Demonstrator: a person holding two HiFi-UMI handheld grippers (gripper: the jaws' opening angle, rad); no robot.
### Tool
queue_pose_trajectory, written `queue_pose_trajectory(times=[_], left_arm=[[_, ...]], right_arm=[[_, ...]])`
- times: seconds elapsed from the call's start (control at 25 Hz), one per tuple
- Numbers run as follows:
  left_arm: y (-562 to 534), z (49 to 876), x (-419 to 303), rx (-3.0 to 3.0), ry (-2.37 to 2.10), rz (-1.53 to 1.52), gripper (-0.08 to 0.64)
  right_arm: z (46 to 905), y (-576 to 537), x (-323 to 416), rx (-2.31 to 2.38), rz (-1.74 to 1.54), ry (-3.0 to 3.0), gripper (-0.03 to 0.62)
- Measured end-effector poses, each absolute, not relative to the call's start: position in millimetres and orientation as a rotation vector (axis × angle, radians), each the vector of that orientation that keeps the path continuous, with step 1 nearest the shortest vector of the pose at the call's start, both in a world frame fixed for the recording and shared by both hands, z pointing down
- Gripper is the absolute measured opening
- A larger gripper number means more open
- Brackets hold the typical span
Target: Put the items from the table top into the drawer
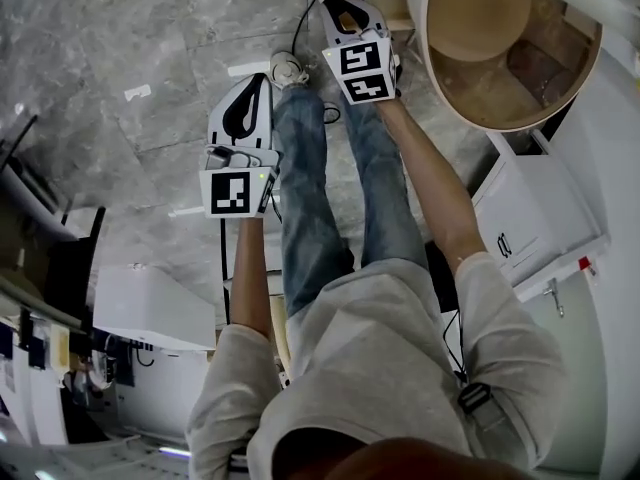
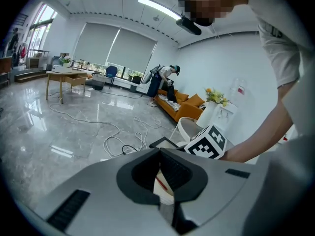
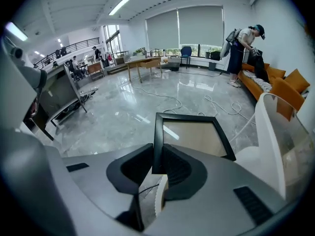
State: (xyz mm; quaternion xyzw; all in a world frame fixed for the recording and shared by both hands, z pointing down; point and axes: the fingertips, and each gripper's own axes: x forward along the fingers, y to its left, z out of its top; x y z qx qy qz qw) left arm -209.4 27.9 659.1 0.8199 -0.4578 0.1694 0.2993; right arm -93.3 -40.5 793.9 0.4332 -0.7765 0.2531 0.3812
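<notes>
Right claw (image 3: 153,170): jaws clamped on the near left corner of the black picture frame (image 3: 189,137). The frame hangs in the air over the grey marble floor (image 1: 130,48), with its tan panel facing up.
Left claw (image 2: 160,154): jaw tips together, nothing held. In the head view it sits nearer my body than the right one.
A round wooden table (image 1: 480,58) with a white rim is just right of the frame.
A white cabinet (image 1: 545,213) stands at my right. I cannot tell whether a drawer is open.
</notes>
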Motion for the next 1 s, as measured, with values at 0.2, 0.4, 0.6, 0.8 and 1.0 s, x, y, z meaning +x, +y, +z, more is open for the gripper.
queue_pose_trajectory(times=[0.2, 0.4, 0.6, 0.8, 1.0], left_arm=[[17, 684, -206, 2.170, -1.185, 0.459, 0.015], [6, 707, -192, 2.180, -1.151, 0.471, 0.015], [4, 724, -181, 2.176, -1.136, 0.478, 0.015], [9, 742, -176, 2.164, -1.116, 0.505, 0.015], [15, 757, -176, 2.149, -1.115, 0.528, 0.015]], right_arm=[[843, -36, -77, 1.147, 0.705, -1.920, 0.083], [897, -25, -54, 1.151, 0.758, -1.844, 0.083], [945, -14, -28, 1.174, 0.807, -1.777, 0.083], [989, -5, -10, 1.145, 0.851, -1.715, 0.083], [1029, 0, -7, 1.100, 0.889, -1.688, 0.084]])
